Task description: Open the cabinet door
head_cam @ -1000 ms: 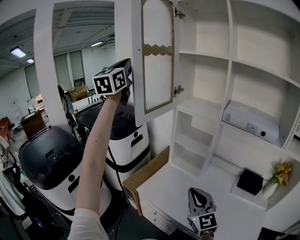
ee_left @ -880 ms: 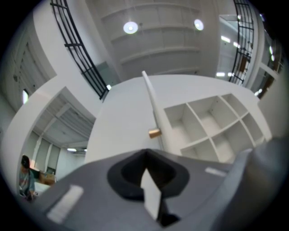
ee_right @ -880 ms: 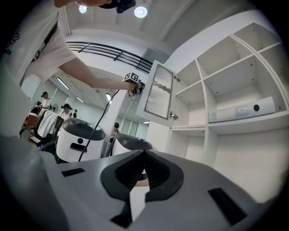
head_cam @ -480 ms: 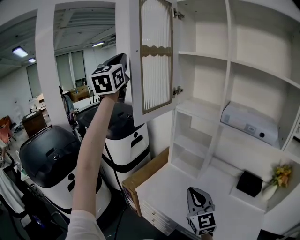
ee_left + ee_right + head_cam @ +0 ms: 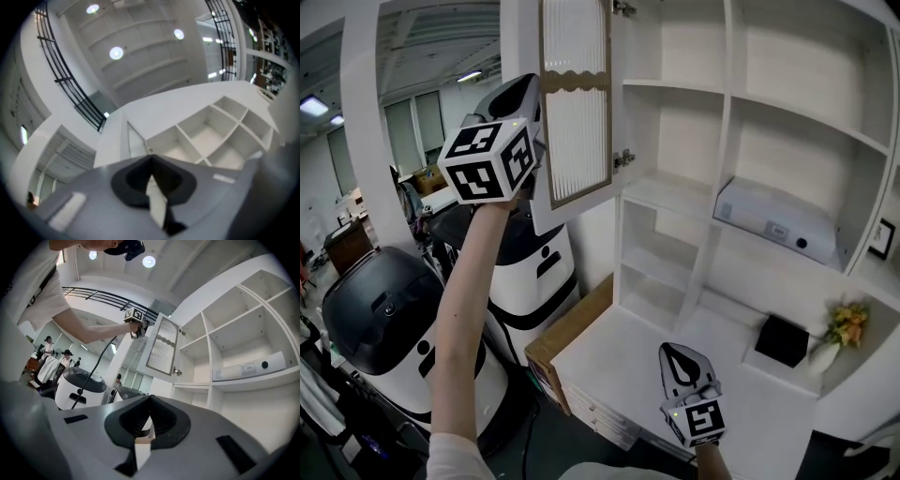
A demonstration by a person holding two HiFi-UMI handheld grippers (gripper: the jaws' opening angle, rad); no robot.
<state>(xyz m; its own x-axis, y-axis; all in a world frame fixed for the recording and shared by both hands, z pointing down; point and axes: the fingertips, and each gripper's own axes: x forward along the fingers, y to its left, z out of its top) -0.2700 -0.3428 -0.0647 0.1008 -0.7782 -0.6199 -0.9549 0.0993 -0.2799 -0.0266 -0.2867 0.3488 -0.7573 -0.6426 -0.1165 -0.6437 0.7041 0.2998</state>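
The white cabinet door (image 5: 574, 103) with its ribbed glass panel stands swung open to the left of the shelves; it also shows small in the left gripper view (image 5: 136, 143) and in the right gripper view (image 5: 163, 347). My left gripper (image 5: 517, 92) is held high just left of the door's outer edge, apart from it, and its jaws (image 5: 151, 161) are shut with nothing between them. Low over the white desk (image 5: 609, 370), my right gripper (image 5: 675, 354) points at the shelves. Its jaws (image 5: 150, 399) meet and hold nothing.
A white flat device (image 5: 773, 225) lies on a middle shelf. A black box (image 5: 781, 339) and a vase of flowers (image 5: 839, 328) sit at the desk's right. A cardboard box (image 5: 567, 337) leans by the desk; two black-topped white machines (image 5: 380, 300) stand at left.
My left gripper has drawn back from the door's edge toward me and to the left. The door stays open. My right gripper has risen slightly.
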